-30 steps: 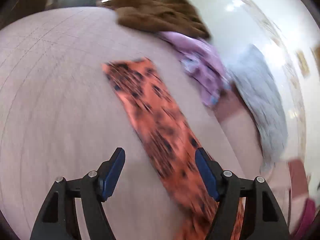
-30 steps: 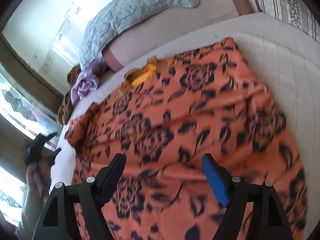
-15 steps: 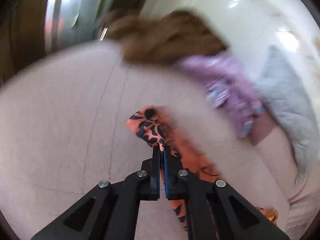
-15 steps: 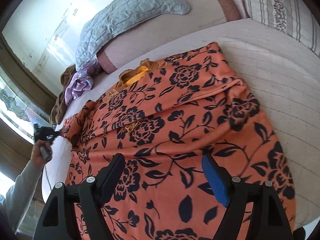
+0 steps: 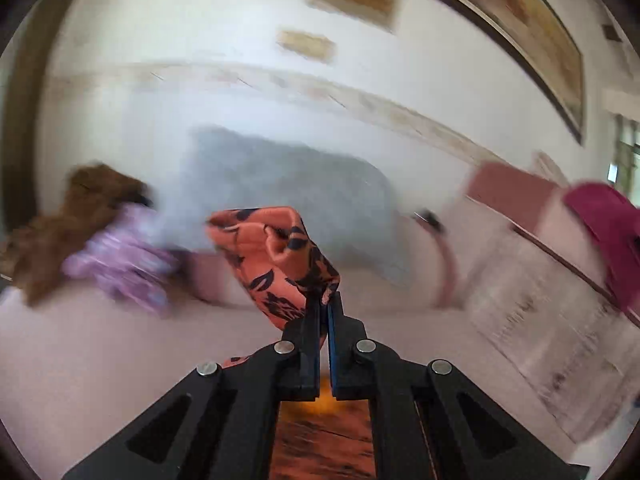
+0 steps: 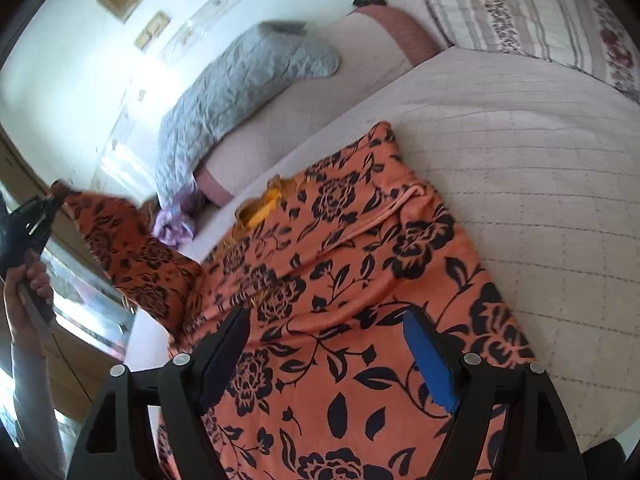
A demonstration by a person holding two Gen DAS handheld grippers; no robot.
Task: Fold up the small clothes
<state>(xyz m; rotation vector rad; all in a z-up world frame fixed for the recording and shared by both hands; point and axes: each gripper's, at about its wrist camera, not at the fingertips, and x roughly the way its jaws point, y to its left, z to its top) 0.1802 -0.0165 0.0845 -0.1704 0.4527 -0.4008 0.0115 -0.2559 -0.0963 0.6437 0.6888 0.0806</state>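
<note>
An orange garment [image 6: 340, 272] with a black flower print lies spread on the pale quilted bed [image 6: 520, 152]. My left gripper [image 5: 324, 300] is shut on the end of its sleeve [image 5: 280, 256], which bunches up above the fingertips. In the right wrist view that gripper [image 6: 56, 198] is at the far left, held in a hand, with the sleeve [image 6: 136, 256] lifted off the bed and stretched toward it. My right gripper [image 6: 328, 328] hovers open just over the garment's body, with nothing between its fingers.
A grey quilted pillow [image 6: 240, 80] leans at the head of the bed. A purple garment [image 6: 176, 228] and a brown one [image 5: 80, 216] lie heaped beside it. A striped floral pillow [image 6: 540, 12] is at the back right, and a magenta cloth [image 5: 604, 232] lies at the right.
My left gripper closed on the sleeve end, then swung up and away from the bed, lifting the sleeve. My right gripper drifted a little over the garment and stayed open.
</note>
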